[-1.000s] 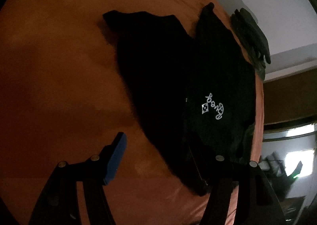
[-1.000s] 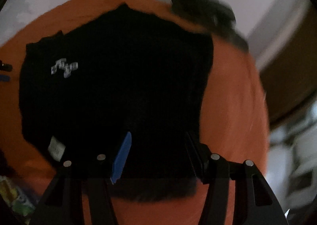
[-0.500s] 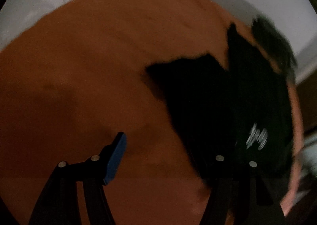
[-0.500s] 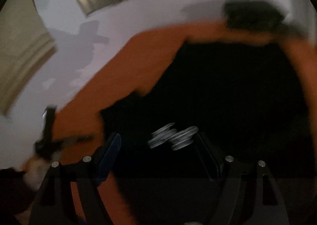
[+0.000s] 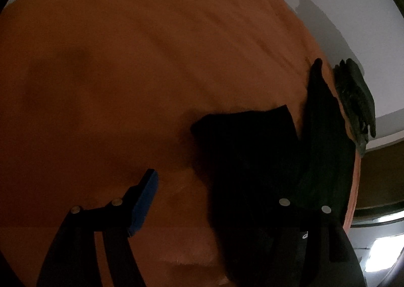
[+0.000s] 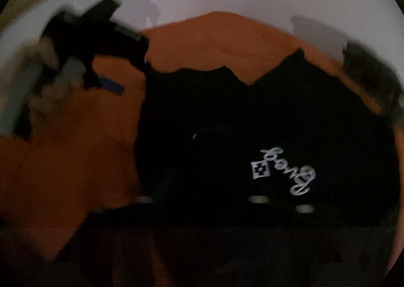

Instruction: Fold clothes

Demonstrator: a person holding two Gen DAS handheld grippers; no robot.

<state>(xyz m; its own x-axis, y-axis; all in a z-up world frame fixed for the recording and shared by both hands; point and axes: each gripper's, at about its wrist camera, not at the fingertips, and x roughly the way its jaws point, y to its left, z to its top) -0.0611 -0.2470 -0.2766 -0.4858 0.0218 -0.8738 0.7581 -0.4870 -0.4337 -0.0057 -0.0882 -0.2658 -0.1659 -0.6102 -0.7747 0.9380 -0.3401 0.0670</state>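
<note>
Black garment [image 5: 265,160] lies flat on the orange cover [image 5: 126,72], long axis running away from the cameras; it sits to the right of the left gripper [image 5: 214,196], whose jaws are spread and empty, only the right finger over cloth. Right gripper [image 6: 202,201] is nearer, directly over the fabric, its jaws have just been closing; too dark and blurred to tell whether they pinch it. Soft matte knit with a white script logo [image 6: 285,170]; dark folded pile [image 5: 356,100] at the far edge.

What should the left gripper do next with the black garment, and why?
Probably slide the left gripper toward the black garment edge and close there: its jaws stand open, one blue pad over bare orange cover.
</note>
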